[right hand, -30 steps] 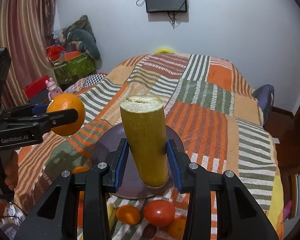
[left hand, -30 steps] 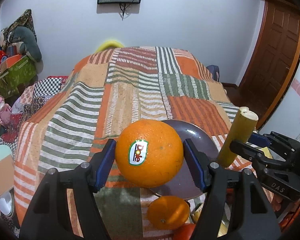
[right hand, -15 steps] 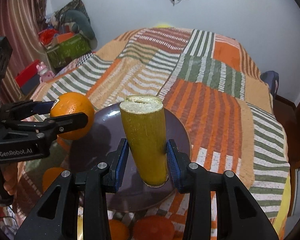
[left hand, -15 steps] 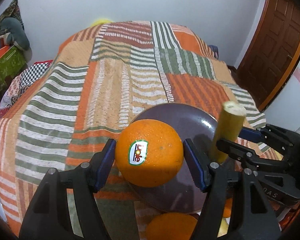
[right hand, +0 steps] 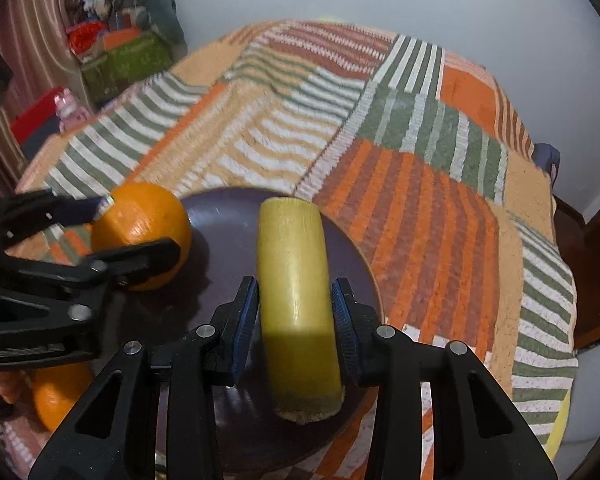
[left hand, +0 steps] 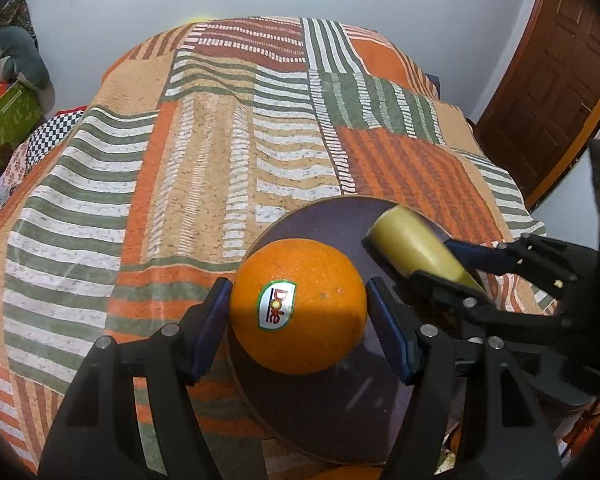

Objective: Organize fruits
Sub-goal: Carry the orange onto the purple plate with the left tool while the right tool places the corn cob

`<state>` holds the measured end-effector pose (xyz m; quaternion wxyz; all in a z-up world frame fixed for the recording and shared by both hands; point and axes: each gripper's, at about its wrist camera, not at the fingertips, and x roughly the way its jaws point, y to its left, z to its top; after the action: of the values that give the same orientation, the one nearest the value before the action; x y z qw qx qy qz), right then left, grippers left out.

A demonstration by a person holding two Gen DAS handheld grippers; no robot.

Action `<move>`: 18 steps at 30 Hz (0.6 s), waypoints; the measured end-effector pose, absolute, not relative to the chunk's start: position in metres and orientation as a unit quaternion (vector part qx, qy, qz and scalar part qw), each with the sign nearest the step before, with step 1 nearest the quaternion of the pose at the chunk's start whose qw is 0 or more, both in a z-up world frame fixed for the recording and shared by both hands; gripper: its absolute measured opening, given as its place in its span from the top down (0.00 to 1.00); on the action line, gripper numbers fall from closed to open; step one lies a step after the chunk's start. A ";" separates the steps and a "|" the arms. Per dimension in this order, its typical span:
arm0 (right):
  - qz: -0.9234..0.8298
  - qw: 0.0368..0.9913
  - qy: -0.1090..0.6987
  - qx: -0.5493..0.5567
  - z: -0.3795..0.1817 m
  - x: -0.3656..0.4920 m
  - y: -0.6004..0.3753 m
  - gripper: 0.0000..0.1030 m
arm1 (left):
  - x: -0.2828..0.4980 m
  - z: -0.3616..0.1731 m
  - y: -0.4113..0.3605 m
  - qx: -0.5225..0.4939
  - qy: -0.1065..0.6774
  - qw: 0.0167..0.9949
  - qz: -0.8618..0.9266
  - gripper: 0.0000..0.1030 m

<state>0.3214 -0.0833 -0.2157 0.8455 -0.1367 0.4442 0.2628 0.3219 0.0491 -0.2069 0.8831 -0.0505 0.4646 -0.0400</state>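
Note:
My left gripper [left hand: 298,318] is shut on a large orange [left hand: 298,306] with a Dole sticker, held low over the left part of a dark purple plate [left hand: 332,412]. My right gripper [right hand: 295,318] is shut on a yellow-green cane-like stalk piece [right hand: 296,300], tilted forward over the same plate [right hand: 228,240]. In the right wrist view the left gripper [right hand: 100,236] with the orange [right hand: 144,220] is at the plate's left side. In the left wrist view the stalk [left hand: 416,248] and the right gripper [left hand: 460,276] are over the plate's right side.
The plate lies on a bed with a striped patchwork cover [left hand: 204,152]. Another orange [right hand: 58,398] lies by the plate's near left edge. A brown door [left hand: 556,80] is at the right. Boxes and clutter [right hand: 120,48] stand left of the bed.
Both grippers have come down and forward over the plate with their fruit. The stalk has tilted from upright to leaning forward. The orange is now close above the plate.

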 end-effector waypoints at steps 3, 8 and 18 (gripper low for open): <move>0.262 0.845 0.446 -0.139 -0.214 0.320 -0.083 0.66 | 0.325 -0.212 0.046 -0.041 0.470 0.881 -0.039 0.34; 0.265 0.843 0.448 -0.136 -0.214 0.321 -0.085 0.66 | 0.326 -0.214 0.045 -0.036 0.472 0.880 -0.039 0.34; 0.263 0.848 0.442 -0.130 -0.208 0.312 -0.086 0.59 | 0.317 -0.201 0.048 -0.042 0.470 0.881 -0.040 0.34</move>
<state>0.3124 -0.0861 -0.2082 0.8477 -0.1304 0.4421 0.2627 0.3175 0.0480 -0.2011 0.8810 -0.0420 0.4696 -0.0400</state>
